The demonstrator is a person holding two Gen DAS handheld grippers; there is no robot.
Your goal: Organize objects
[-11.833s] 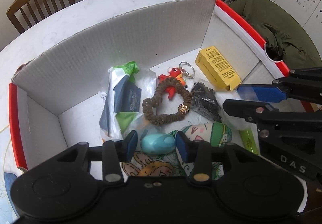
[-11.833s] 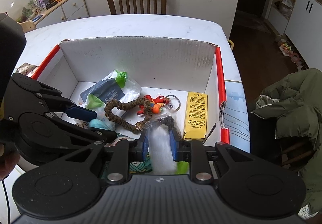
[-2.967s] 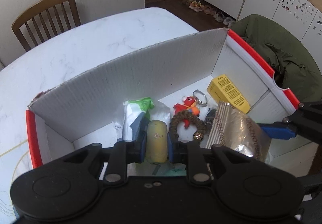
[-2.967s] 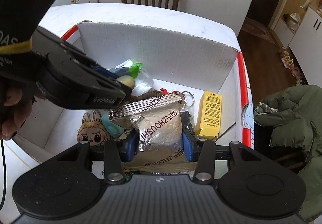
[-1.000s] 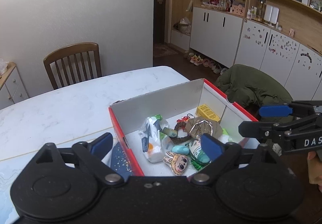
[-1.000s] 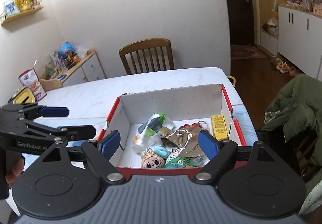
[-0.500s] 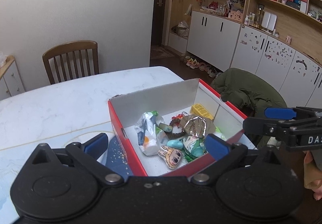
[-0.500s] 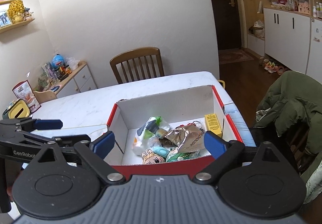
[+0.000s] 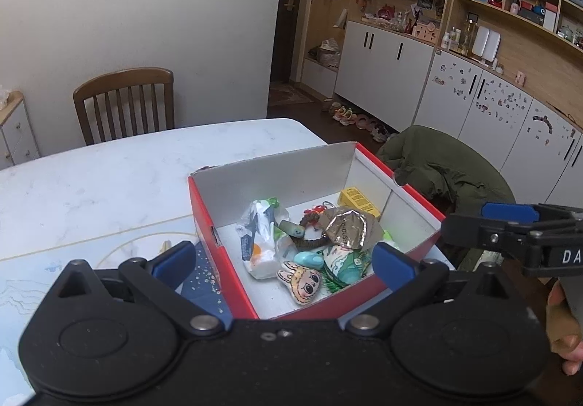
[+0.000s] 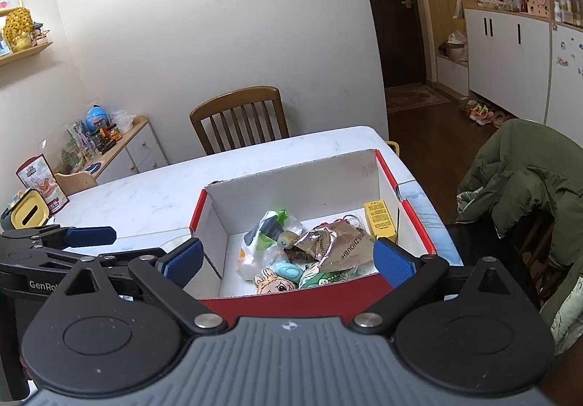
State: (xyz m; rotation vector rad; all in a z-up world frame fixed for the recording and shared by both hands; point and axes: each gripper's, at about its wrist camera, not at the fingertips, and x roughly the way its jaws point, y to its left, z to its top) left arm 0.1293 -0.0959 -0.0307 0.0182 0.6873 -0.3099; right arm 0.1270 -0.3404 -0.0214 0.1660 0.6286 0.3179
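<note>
Both tongs have backed way off and up from the red cardboard box with the white inside [image 9: 408, 192] on the white marble counter [image 9: 109, 180]. Left tongs [image 9: 284, 258] and right tongs [image 10: 288, 258] are spread wide, holding nothing. The crinkled silver foil snack bag [image 10: 333, 244] and little yellow-green capsule toy [image 10: 286, 237] they were carrying now sit in the box pile, so sorting looks basically done.

I see a wooden chair [image 10: 240, 120] at the far side of the white marble counter [image 9: 109, 172], and a green jacket [image 10: 524, 180] draped over a seat on the right. White cabinets [image 9: 386, 70], shoes [image 9: 359, 120] on the floor, cluttered sideboard [image 10: 109, 140] left.
</note>
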